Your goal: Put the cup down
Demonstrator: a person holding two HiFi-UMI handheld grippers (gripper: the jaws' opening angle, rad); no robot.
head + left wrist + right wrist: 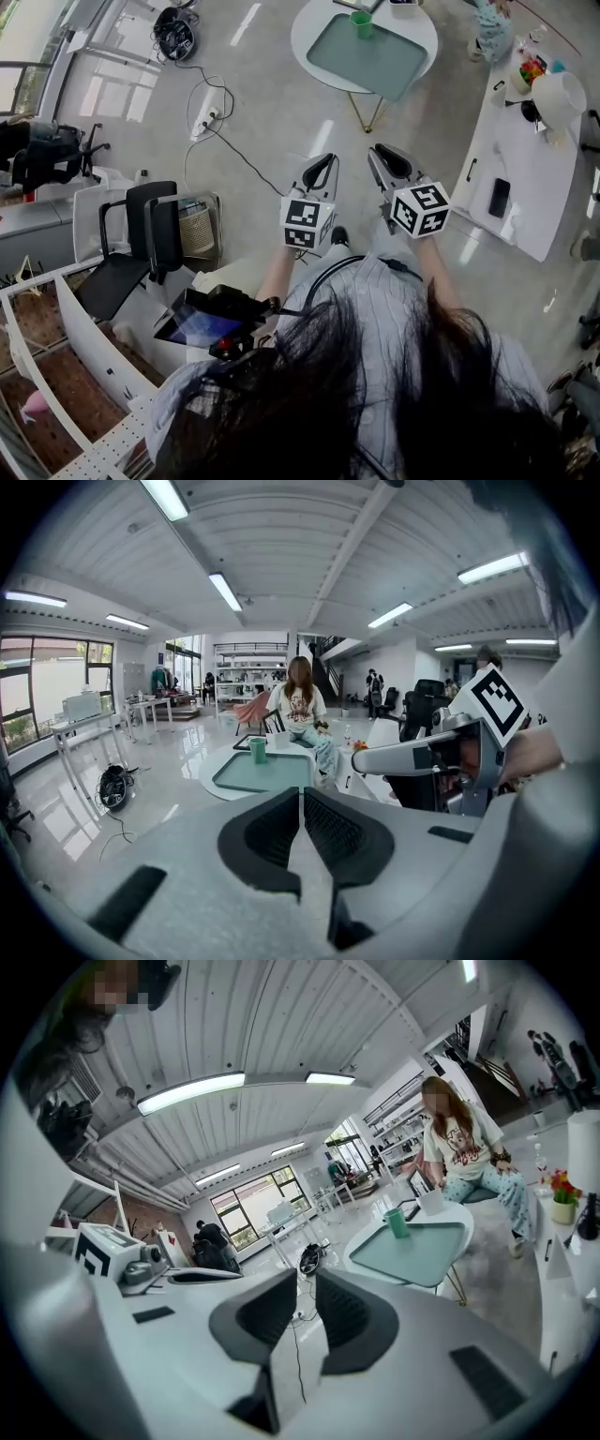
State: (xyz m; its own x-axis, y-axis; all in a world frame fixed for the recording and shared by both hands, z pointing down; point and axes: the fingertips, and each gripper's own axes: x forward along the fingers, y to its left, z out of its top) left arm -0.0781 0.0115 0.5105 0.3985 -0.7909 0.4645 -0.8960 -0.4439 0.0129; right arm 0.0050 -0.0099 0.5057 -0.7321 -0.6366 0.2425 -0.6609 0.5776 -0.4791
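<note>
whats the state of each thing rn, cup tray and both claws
green cup, upright on the tray, not held
tray, flat on the round table
left claw, shut, empty
right claw, open by a narrow slit, empty

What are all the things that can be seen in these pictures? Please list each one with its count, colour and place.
round table: one, white, top centre of the head view
tray: one, teal, on the round table
cup: one, green, upright at the tray's far edge
long table: one, white, right side
phone: one, black, on the long table
office chair: one, black, left side
power strip: one, white, on the floor, with black cables
seated person: one, light shirt, behind the round table
left gripper: one, white with black pads, jaws together, empty
right gripper: one, same colours, narrow gap between jaws, empty
</note>
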